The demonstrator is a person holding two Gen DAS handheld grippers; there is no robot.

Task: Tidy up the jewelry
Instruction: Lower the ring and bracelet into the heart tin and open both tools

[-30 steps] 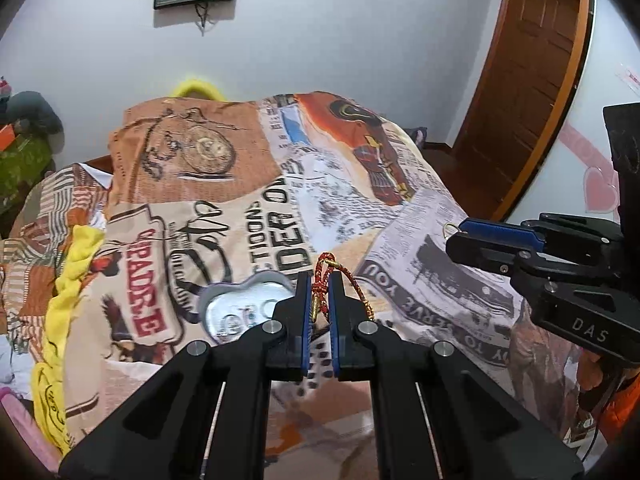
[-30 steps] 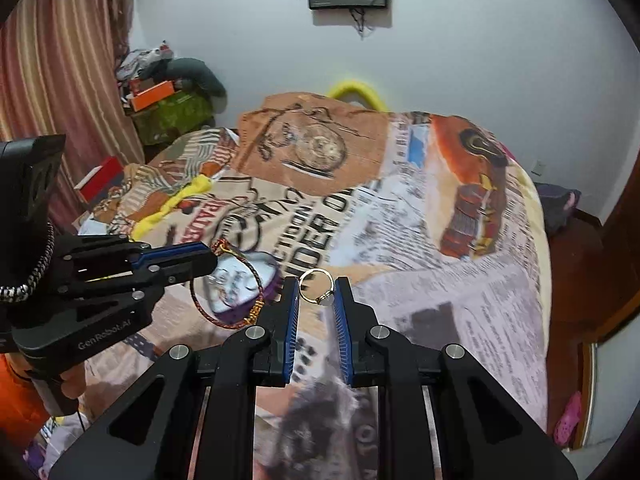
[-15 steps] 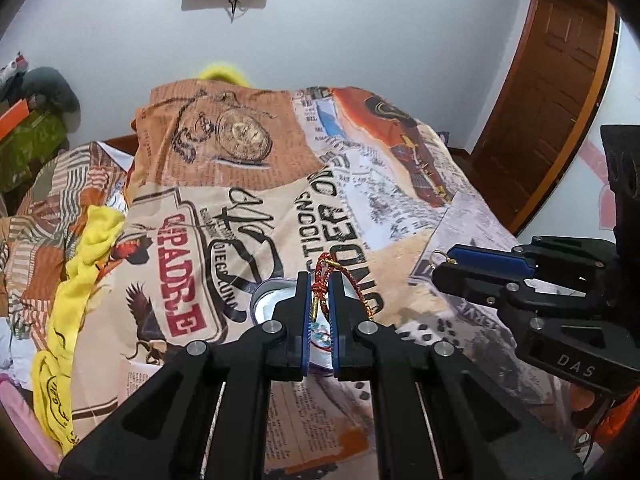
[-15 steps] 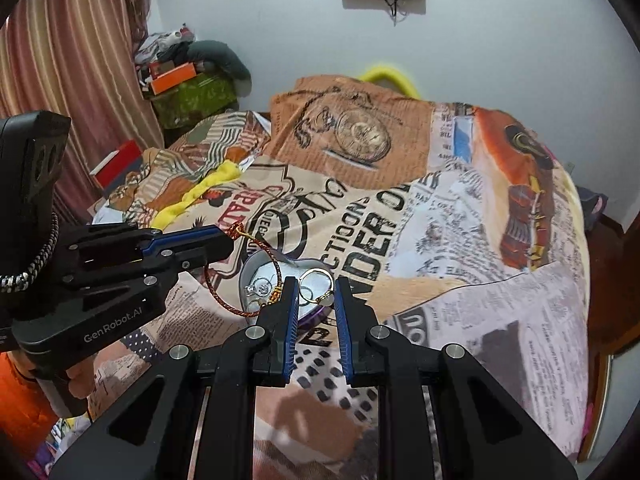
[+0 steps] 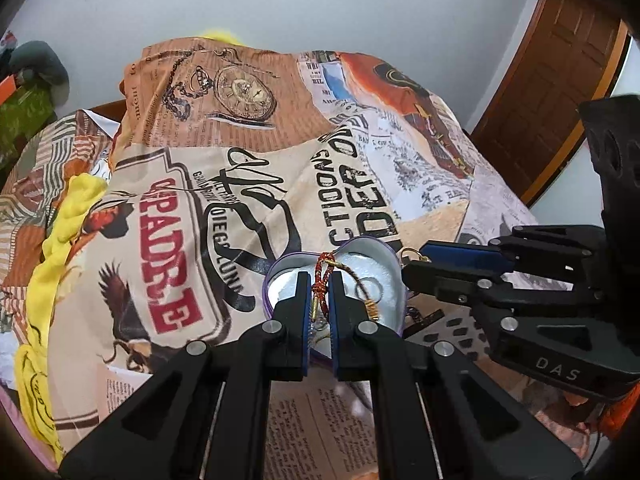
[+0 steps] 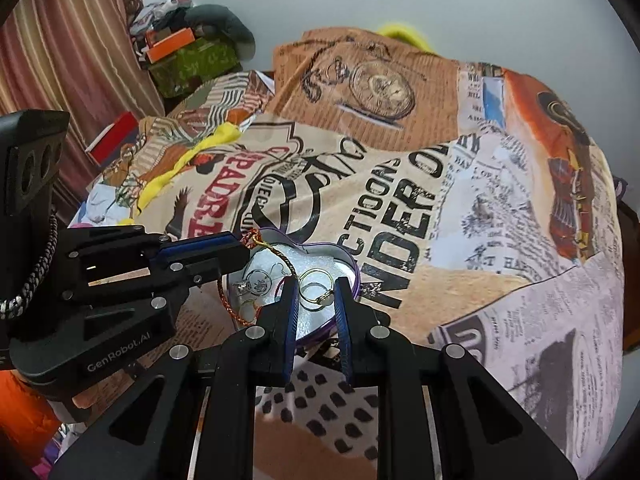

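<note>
Left wrist view: left gripper (image 5: 319, 300) pinches a red braided bracelet (image 5: 322, 280) over the heart-shaped tin (image 5: 386, 252) on the bedspread (image 5: 168, 248) printed "PADRE". Right gripper (image 6: 316, 300), stamped "DAS", stands slightly parted around a gold ring (image 6: 316, 286).

A purple heart-shaped tin with a white lining (image 6: 340, 258) lay on the newspaper-print bedspread (image 6: 460, 240), directly ahead of both tools. The left gripper (image 5: 320, 292) gripped a red-and-gold braided cord bracelet (image 5: 320, 280) above the tin. A gold hoop ring (image 6: 316, 286) sat between the right gripper (image 6: 316, 300) fingers, over the tin. Small silver pieces (image 6: 256, 280) lay inside it, left of the right gripper.
</note>
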